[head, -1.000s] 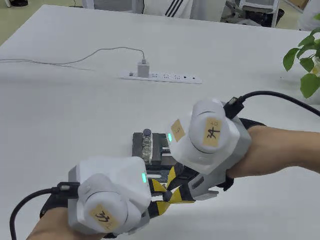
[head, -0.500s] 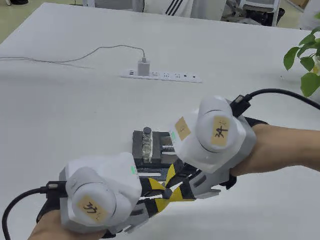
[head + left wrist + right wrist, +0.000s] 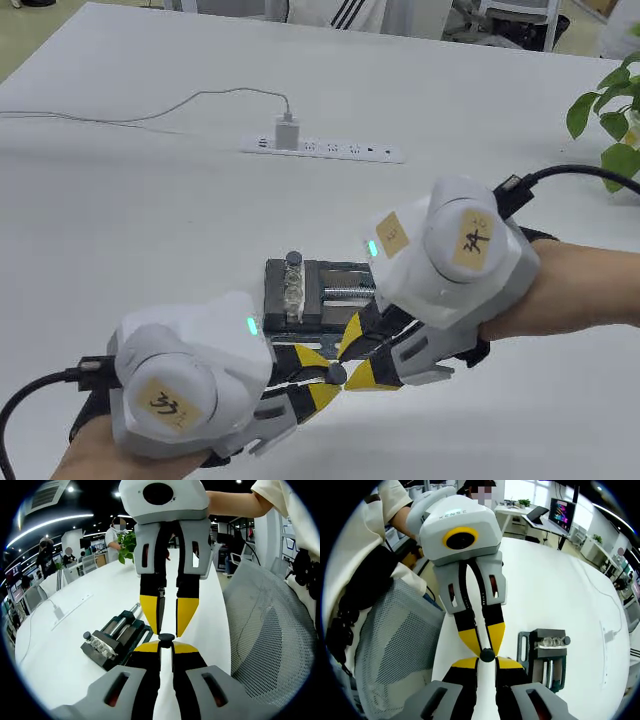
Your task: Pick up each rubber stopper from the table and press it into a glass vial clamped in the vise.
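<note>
Head view: one vial (image 3: 293,288) in the vise (image 3: 322,303) plugged already. Next rubber stopper (image 3: 337,374) pinched where left gripper (image 3: 325,379) and right gripper (image 3: 351,361) tips meet; cannot tell whose tongs squeeze it. Not pressed in yet.

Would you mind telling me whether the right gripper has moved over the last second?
Yes. In the head view the right gripper has shifted rightward, away from the vise, uncovering its screw, its claw still at the rubber stopper.

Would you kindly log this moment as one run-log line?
rubber stopper: between tips of left claw and right claw | holder: unclear | vise: vials clamped
</note>
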A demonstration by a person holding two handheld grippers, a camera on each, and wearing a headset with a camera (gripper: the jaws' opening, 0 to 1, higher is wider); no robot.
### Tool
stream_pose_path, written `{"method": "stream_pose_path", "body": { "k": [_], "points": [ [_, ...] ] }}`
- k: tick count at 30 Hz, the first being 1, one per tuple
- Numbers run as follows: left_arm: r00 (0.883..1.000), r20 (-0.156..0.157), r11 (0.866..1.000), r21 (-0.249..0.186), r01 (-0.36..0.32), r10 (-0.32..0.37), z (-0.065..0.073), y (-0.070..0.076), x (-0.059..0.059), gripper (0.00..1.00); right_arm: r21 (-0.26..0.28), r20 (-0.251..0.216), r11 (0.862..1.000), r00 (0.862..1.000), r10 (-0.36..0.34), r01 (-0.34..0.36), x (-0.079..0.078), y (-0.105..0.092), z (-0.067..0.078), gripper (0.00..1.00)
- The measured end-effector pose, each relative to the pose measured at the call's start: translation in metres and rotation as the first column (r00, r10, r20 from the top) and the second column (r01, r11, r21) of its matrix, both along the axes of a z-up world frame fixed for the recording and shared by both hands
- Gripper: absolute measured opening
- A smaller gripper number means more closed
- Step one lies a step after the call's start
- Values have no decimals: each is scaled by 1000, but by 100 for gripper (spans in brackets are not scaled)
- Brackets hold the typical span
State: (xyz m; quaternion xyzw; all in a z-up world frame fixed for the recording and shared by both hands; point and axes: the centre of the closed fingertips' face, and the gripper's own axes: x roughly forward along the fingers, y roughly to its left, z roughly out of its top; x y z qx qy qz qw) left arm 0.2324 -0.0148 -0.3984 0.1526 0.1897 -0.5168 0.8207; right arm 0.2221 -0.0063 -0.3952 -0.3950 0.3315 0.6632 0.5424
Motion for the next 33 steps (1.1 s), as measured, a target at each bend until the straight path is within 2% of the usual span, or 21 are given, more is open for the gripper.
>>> {"method": "stream_pose_path", "body": {
  "k": [4,10,19,28,30,31,32,33],
  "points": [
    [1000,3,1000,0,0,0,0,-1,0,4,2,2,1000,1000,1,-1,0,1,0,8],
    [1000,-12,1000,-19,-21,21,1,0,0,4,6,0,1000,1000,-3,3,-1,3,1,8],
    [1000,-9,1000,-12,-28,28,2,-1,-1,4,-3,2,1000,1000,-12,12,-1,4,0,8],
    [999,52,999,38,1,-3,-1,-3,-2,4,-9,-30,999,999,-42,41,-1,3,-2,8],
    [997,74,998,59,6,-10,-2,-2,-2,3,-7,-35,999,998,-45,45,-1,2,-2,8],
    [995,100,996,93,15,-24,-4,-1,-1,3,-3,-42,999,998,-46,46,-2,3,-1,7],
    [995,100,997,79,17,-25,-3,-4,-2,3,-5,-44,999,998,-49,49,-2,3,-2,7],
    [995,95,996,84,14,-22,-3,-3,-2,3,-6,-44,999,998,-48,48,-2,3,-2,7]
  ]
}}
